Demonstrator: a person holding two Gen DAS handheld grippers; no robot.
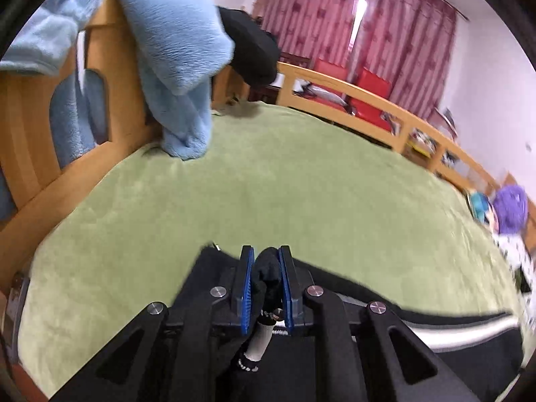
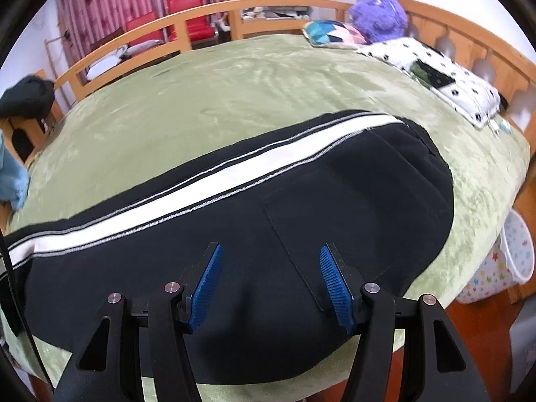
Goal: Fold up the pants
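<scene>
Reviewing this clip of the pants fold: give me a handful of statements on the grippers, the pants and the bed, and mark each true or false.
1. The left gripper is shut on a bunch of black fabric of the pants. True.
2. The right gripper is clamped on the waistband. False: its jaws stand apart above the black pants, with nothing pinched between them.
3. The pants have a white stripe running along the leg. True.
4. The pants lie on a red blanket. False: they lie on a green blanket.
5. A purple plush toy sits near the wooden bed rail. True.
</scene>
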